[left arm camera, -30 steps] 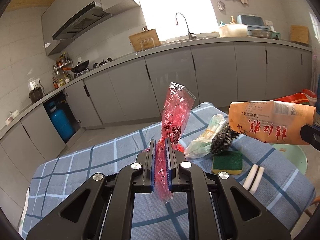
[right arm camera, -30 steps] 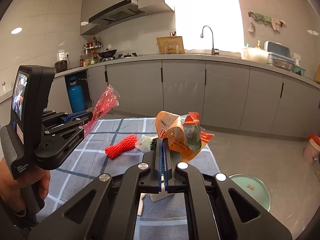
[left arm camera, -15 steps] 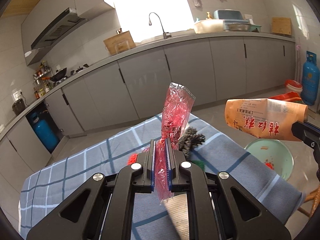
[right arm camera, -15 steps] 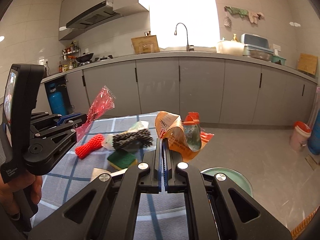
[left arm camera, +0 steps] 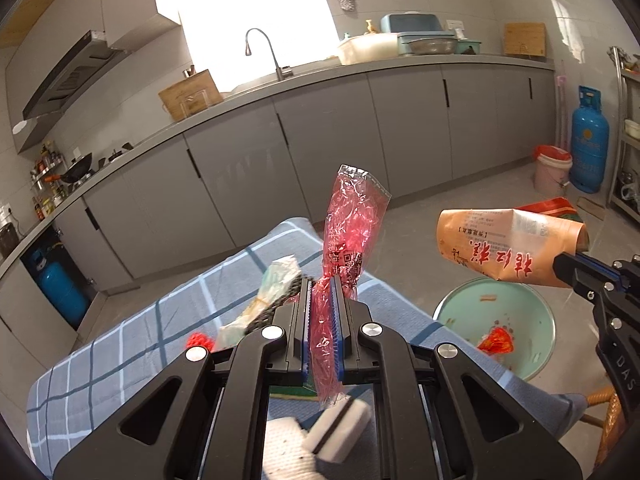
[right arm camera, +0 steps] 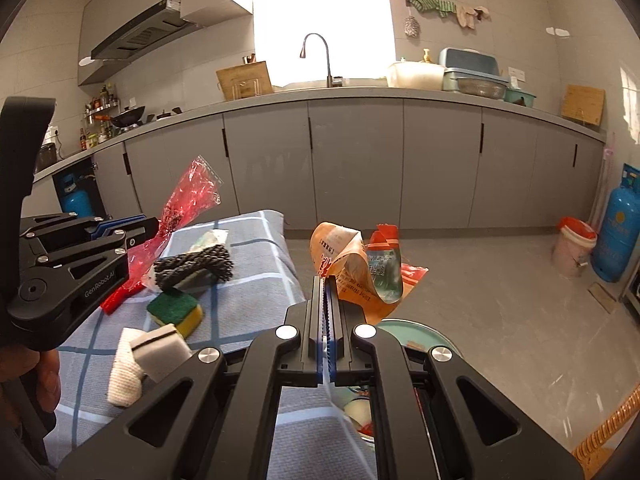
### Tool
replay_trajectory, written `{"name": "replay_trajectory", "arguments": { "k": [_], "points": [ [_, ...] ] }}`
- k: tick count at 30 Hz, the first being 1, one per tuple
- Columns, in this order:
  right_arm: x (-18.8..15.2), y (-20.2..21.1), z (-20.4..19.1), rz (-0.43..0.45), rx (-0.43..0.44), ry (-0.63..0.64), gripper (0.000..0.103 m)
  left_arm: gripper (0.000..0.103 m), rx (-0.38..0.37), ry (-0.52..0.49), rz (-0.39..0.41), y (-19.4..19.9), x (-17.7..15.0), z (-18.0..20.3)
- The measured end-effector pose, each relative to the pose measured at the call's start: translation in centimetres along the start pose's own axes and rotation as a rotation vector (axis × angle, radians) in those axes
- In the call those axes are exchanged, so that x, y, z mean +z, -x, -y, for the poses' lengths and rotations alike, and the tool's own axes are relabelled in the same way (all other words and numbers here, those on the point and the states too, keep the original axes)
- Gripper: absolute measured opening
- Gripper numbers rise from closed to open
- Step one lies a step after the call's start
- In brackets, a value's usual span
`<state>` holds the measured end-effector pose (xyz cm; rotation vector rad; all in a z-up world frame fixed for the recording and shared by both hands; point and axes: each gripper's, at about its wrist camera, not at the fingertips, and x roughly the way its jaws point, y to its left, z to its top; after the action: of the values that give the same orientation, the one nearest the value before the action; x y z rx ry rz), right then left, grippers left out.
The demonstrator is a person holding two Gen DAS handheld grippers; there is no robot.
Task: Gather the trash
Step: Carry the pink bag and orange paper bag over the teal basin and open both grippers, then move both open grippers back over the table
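My left gripper [left arm camera: 323, 284] is shut on a crinkled red plastic wrapper [left arm camera: 352, 216] that stands up from its pads; the same wrapper [right arm camera: 188, 200] shows at the left of the right wrist view. My right gripper [right arm camera: 327, 280] is shut on an orange snack bag [right arm camera: 348, 268] with red print, also seen as the orange bag [left arm camera: 508, 244] at the right of the left wrist view. Below the orange bag sits a pale green bin [left arm camera: 520, 308] on the floor, with a red scrap inside. Both grippers hang above the right end of the blue checked table [right arm camera: 256, 280].
On the cloth lie a black scrubber on a clear bag [right arm camera: 196, 264], a green and yellow sponge [right arm camera: 176, 312], a white sponge [right arm camera: 160, 352], a white rolled cloth [right arm camera: 124, 376] and a red net piece [right arm camera: 116, 296]. A blue gas cylinder [right arm camera: 618, 236] and a pink bucket [right arm camera: 572, 248] stand at the right.
Both grippers have swung rightward with their wrappers, from over the middle of the table to its right end. The green bin has come into view under the orange bag.
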<state>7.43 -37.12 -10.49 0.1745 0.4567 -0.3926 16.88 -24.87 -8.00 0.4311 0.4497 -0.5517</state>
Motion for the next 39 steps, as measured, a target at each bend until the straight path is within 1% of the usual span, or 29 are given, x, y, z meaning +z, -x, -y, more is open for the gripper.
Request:
{"name": "replay_trajectory", "arguments": {
  "k": [8, 18, 24, 30, 32, 33, 34, 36, 37, 38, 39],
  "points": [
    [-1.1, -1.3, 3.5, -0.031, -0.062, -0.038, 0.003, 0.010, -0.075, -0.035, -0.004, -1.3, 0.8, 3.6],
    [-2.7, -3.9, 6.6, -0.089, -0.102, -0.071, 0.003, 0.010, -0.162, -0.074, -0.021, -3.8, 1.4, 8.1],
    [-3.7, -5.8, 8.5, -0.121, -0.129, -0.087, 0.003, 0.010, -0.191, -0.096, -0.034, -5.5, 1.4, 10.0],
    [-4.2, -7.0, 9.4, -0.140, -0.133, -0.112, 0.004, 0.010, -0.213, -0.113, -0.049, -6.8, 1.1, 11.2],
    [-4.4, -7.4, 9.5, -0.147, -0.128, -0.114, 0.006, 0.014, -0.219, -0.114, -0.052, -7.1, 1.2, 11.4],
    [-4.6, -7.5, 9.6, -0.145, -0.134, -0.116, 0.007, 0.025, -0.218, -0.110, -0.049, -7.2, 1.1, 11.3],
    [-4.8, -7.8, 9.9, -0.153, -0.146, -0.124, 0.008, 0.040, -0.212, -0.106, -0.050, -7.3, 1.1, 11.1],
    [-5.2, -8.1, 10.4, -0.164, -0.141, -0.147, 0.016, 0.042, -0.210, -0.104, -0.052, -7.4, 0.9, 10.9],
    [-5.3, -8.0, 10.5, -0.163, -0.142, -0.153, 0.032, 0.044, -0.210, -0.104, -0.054, -7.4, 0.9, 10.8],
    [-5.5, -7.9, 10.6, -0.163, -0.146, -0.158, 0.036, 0.047, -0.209, -0.102, -0.054, -7.3, 0.8, 10.7],
    [-5.6, -7.8, 10.6, -0.166, -0.150, -0.159, 0.036, 0.053, -0.203, -0.095, -0.051, -7.2, 0.8, 10.3]
  ]
}}
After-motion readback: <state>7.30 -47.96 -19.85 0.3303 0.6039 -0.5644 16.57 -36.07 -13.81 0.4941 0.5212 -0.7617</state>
